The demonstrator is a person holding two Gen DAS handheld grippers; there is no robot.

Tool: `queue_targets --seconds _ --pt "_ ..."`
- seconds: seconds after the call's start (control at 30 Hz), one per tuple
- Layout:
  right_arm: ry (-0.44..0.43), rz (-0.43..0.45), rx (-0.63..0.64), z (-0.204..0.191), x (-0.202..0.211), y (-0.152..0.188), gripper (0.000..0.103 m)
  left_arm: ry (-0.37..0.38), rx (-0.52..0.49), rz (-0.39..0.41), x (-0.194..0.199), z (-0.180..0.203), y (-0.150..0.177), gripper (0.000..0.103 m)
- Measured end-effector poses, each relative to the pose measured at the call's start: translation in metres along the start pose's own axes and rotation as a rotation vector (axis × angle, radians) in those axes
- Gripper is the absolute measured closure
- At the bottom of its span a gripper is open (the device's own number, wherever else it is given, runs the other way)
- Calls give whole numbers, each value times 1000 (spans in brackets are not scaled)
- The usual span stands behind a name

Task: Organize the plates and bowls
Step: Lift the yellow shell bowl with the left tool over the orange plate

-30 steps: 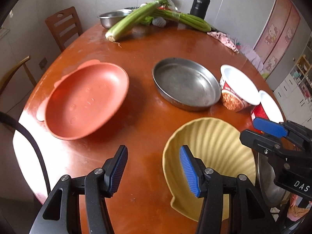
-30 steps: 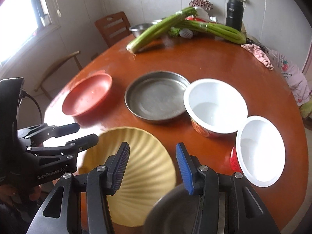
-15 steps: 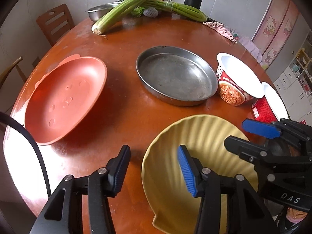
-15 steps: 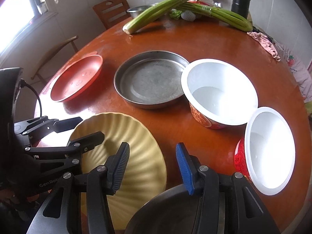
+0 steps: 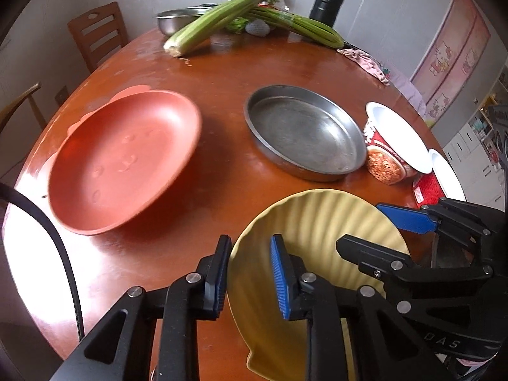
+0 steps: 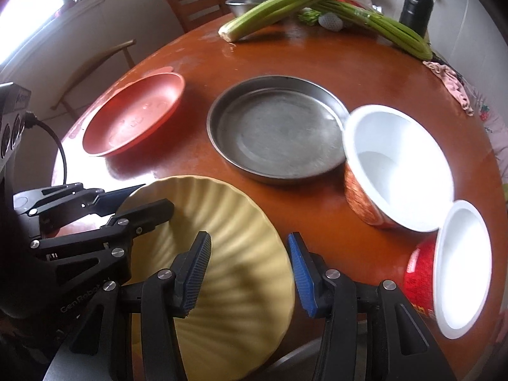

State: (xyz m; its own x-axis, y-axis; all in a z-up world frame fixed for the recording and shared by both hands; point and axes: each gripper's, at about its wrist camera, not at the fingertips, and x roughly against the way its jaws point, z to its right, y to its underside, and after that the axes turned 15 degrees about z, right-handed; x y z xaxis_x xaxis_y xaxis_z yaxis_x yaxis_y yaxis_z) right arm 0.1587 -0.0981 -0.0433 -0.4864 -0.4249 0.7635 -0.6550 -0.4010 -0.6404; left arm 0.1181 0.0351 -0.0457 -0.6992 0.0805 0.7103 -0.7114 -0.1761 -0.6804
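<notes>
A yellow fluted plate (image 5: pixel 317 222) (image 6: pixel 228 222) sits tilted at the table's near edge. My left gripper (image 5: pixel 249 276) (image 6: pixel 152 197) is shut on its left rim, one pad outside and one inside. My right gripper (image 6: pixel 247 273) (image 5: pixel 362 225) straddles the plate's right rim, jaws opening, pads not pressing on it. Further back lie a red plate (image 5: pixel 123 158) (image 6: pixel 133 117) on the left and a steel pan (image 5: pixel 304 133) (image 6: pixel 276 130) in the middle. Right of the pan stand a white-lined noodle bowl (image 5: pixel 390 149) (image 6: pixel 397 168) and a red cup bowl (image 6: pixel 460 266).
A grey metal dish (image 6: pixel 285 365) shows under the plate at the near edge. At the far side lie celery stalks (image 5: pixel 216 25), a steel bowl (image 5: pixel 177 22), a black flask (image 5: pixel 327 0) and a pink cloth (image 5: pixel 365 60). A wooden chair (image 5: pixel 95 35) stands behind the table.
My left gripper's jaws have closed from wide apart onto the yellow plate's left rim. My right gripper has sunk and moved over the plate's right rim.
</notes>
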Motion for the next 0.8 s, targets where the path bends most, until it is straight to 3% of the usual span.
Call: queue_targets --seconds 0.47,0.8 --pt "-49 -30 14 -29 -12 -2 50 -72 100 30 24 -50 11 78" --pt "-81 -30 -4 -36 2 14 50 -83 111 34 32 -53 19 80"
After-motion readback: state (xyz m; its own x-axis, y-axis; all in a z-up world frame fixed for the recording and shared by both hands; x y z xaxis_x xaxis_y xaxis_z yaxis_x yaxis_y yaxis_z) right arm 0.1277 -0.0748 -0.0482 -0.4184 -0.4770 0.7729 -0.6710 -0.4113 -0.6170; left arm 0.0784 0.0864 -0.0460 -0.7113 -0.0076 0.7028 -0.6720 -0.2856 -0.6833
